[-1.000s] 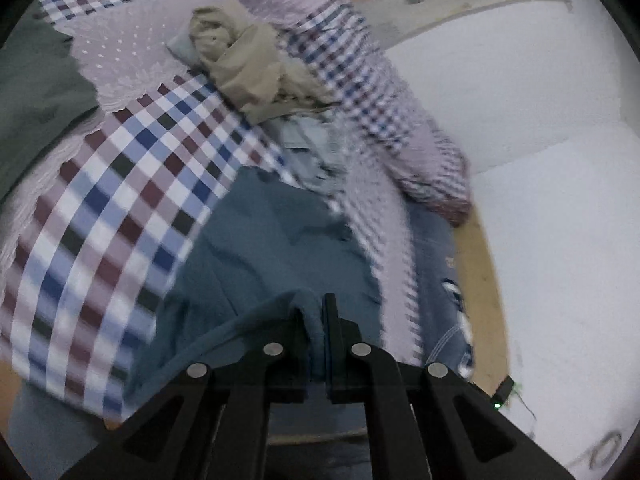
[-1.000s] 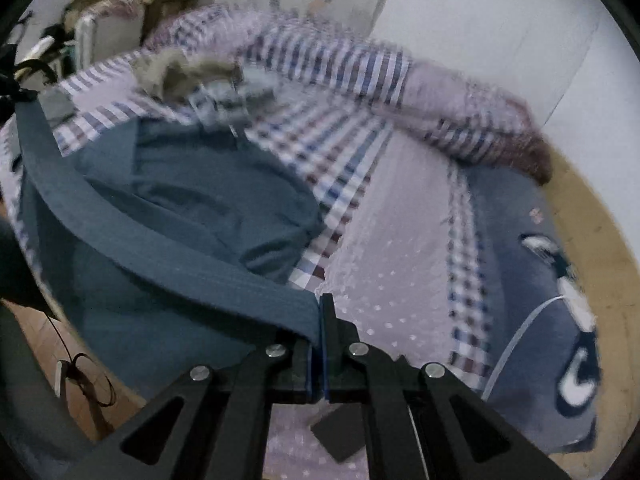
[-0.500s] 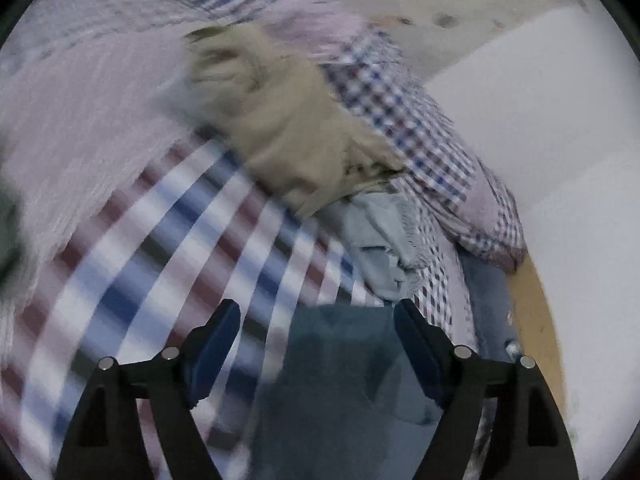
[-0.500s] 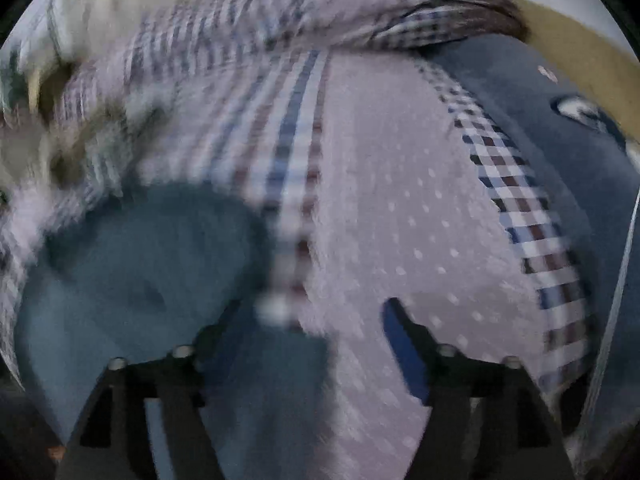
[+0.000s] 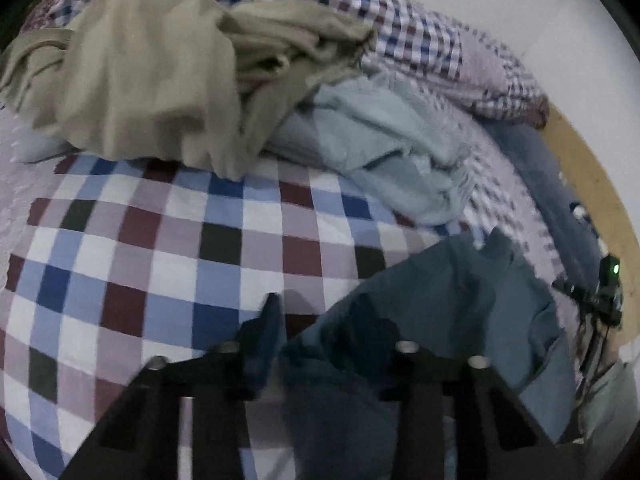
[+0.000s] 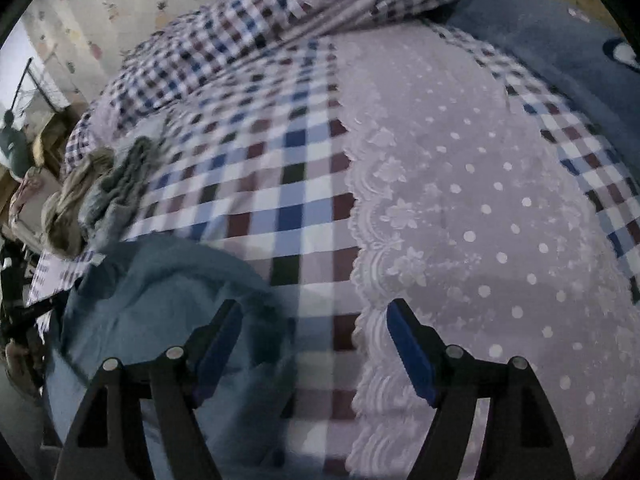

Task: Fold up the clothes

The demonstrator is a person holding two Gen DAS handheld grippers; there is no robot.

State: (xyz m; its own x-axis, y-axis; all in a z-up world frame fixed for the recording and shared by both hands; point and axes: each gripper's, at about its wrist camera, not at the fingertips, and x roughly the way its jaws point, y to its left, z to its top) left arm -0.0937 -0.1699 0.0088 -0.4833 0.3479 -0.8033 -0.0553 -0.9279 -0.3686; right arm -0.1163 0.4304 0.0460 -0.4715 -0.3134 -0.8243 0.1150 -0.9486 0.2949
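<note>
A dark teal garment (image 5: pixel 460 300) lies crumpled on the checked bedspread (image 5: pixel 160 240). My left gripper (image 5: pixel 324 332) hovers open over its near edge. The cloth reaches between the fingers and hides most of the right one. Beyond it lies a heap with a beige garment (image 5: pixel 140 72) and a pale blue garment (image 5: pixel 384 136). In the right wrist view the same teal garment (image 6: pixel 160 292) lies at lower left. My right gripper (image 6: pixel 314 332) is open above the bedspread (image 6: pixel 280 184), its left finger over the garment's edge and nothing held.
A lilac dotted lace panel (image 6: pixel 480 200) covers the bed's right part, with a navy blanket (image 6: pixel 560 40) beyond it. The beige and grey-blue heap (image 6: pixel 92 196) sits far left. A wooden bed edge (image 5: pixel 588 184) and a small device with a green light (image 5: pixel 612 276) lie to the right.
Both grippers held the teal garment a second ago. They have let go and opened, the garment has dropped onto the bed, and both have moved lower and closer to the bedspread.
</note>
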